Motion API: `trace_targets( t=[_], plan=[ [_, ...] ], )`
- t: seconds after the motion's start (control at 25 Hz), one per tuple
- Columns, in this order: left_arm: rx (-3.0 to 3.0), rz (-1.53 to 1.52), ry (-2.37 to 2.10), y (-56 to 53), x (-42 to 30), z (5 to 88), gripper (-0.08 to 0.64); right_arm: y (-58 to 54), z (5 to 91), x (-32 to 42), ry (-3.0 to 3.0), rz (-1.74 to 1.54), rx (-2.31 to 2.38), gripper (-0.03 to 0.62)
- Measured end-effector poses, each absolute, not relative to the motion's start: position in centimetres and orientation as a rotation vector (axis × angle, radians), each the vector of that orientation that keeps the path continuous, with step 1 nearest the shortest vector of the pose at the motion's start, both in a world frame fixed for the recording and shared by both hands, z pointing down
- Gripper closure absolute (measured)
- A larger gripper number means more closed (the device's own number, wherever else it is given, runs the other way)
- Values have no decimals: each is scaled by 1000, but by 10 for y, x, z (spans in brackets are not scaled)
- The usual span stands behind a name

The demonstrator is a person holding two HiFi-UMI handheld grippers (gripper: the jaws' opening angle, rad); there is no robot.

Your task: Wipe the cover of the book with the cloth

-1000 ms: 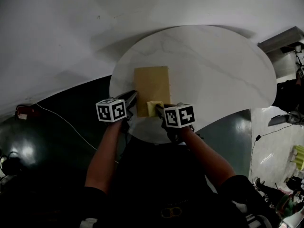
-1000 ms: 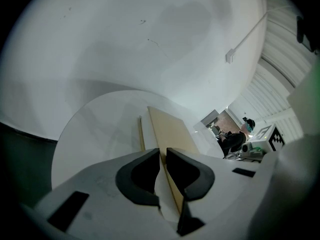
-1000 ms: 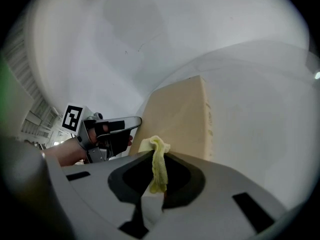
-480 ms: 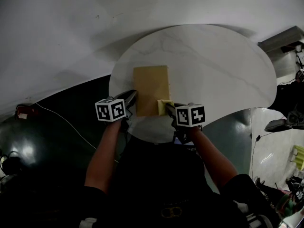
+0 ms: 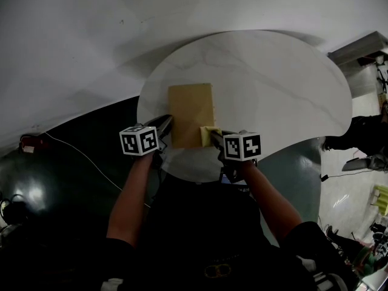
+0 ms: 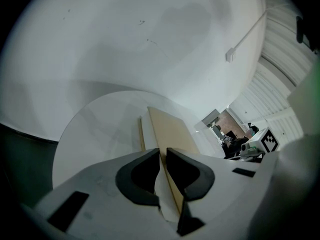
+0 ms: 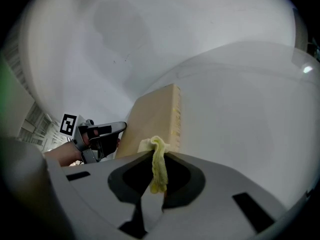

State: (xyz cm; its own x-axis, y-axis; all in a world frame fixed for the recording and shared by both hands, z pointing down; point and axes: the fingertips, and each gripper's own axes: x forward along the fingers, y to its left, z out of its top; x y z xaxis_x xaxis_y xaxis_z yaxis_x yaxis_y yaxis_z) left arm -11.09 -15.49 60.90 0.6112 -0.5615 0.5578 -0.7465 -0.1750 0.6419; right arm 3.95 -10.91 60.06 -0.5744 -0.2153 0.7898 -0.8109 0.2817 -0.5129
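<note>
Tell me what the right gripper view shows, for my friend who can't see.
The right gripper pinches a yellow cloth at the near corner of a tan book lying on a white round table. The left gripper is at the book's other side.

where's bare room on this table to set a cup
Bare: the table right of the book to the rim, and the strip beyond the book's far end. Crowded: the near edge, where the left gripper and right gripper meet the book.
</note>
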Motion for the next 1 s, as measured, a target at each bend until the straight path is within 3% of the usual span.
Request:
trace_targets(
  t=[0.36, 1.0],
  plan=[
    [1896, 222, -1122, -155, -113, 596, 522, -132, 572, 37, -2143, 1254, 953, 505],
    [2155, 158, -1360, -105, -76, 507, 551, -164, 486, 82, -2517, 619, 1012, 505]
  ],
)
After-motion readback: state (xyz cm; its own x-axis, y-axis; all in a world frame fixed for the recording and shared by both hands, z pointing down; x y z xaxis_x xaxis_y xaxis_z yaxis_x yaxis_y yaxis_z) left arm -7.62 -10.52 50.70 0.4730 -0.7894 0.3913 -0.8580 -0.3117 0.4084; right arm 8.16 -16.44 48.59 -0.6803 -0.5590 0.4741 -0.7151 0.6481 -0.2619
